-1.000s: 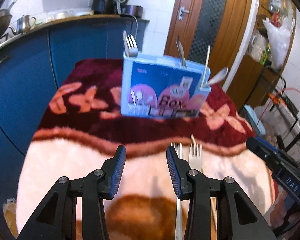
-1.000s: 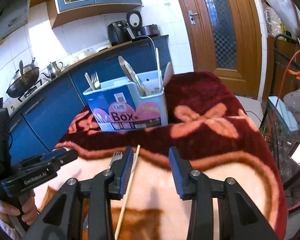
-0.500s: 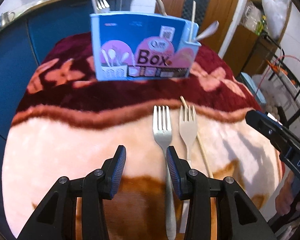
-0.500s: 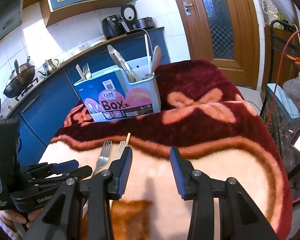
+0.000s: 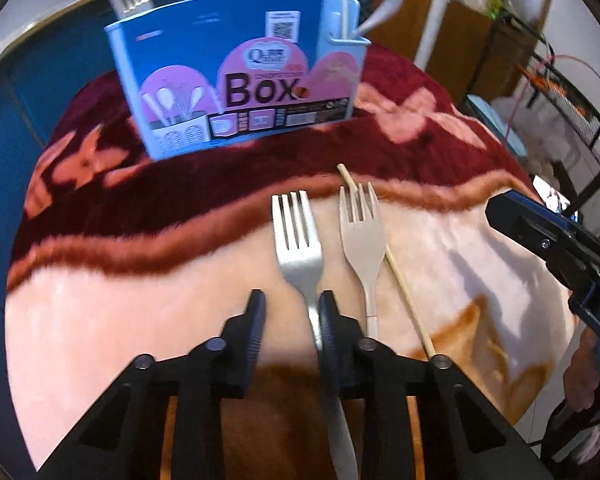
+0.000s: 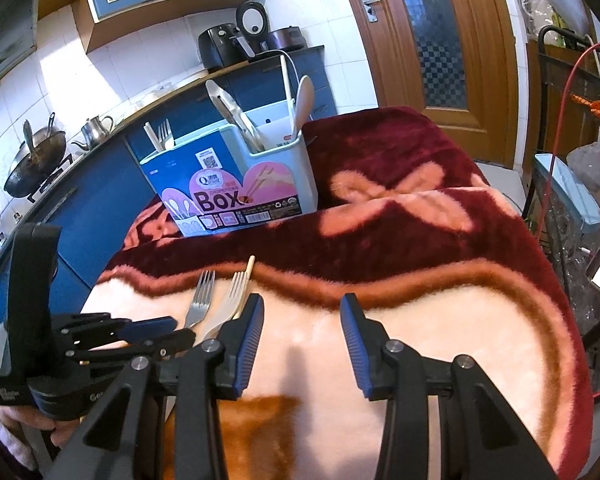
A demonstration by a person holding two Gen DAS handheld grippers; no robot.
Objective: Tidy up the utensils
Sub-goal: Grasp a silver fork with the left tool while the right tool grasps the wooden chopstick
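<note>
Utensils lie side by side on the blanket-covered desk [image 5: 100, 320]: a metal fork [image 5: 300, 248], a beige fork [image 5: 362, 236] and a wooden chopstick [image 5: 404, 288]. Behind them stands the blue utensil box [image 5: 240, 76]. Left gripper [image 5: 292, 320] has just been closing, its jaws still parted around the metal fork's neck, right pad touching it. Right gripper [image 6: 302, 332] hovers spread and empty over bare blanket.

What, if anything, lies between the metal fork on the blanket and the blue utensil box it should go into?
Nothing visible does. Only bare blanket separates the metal fork from the blue utensil box; the beige fork and chopstick lie beside it.
</note>
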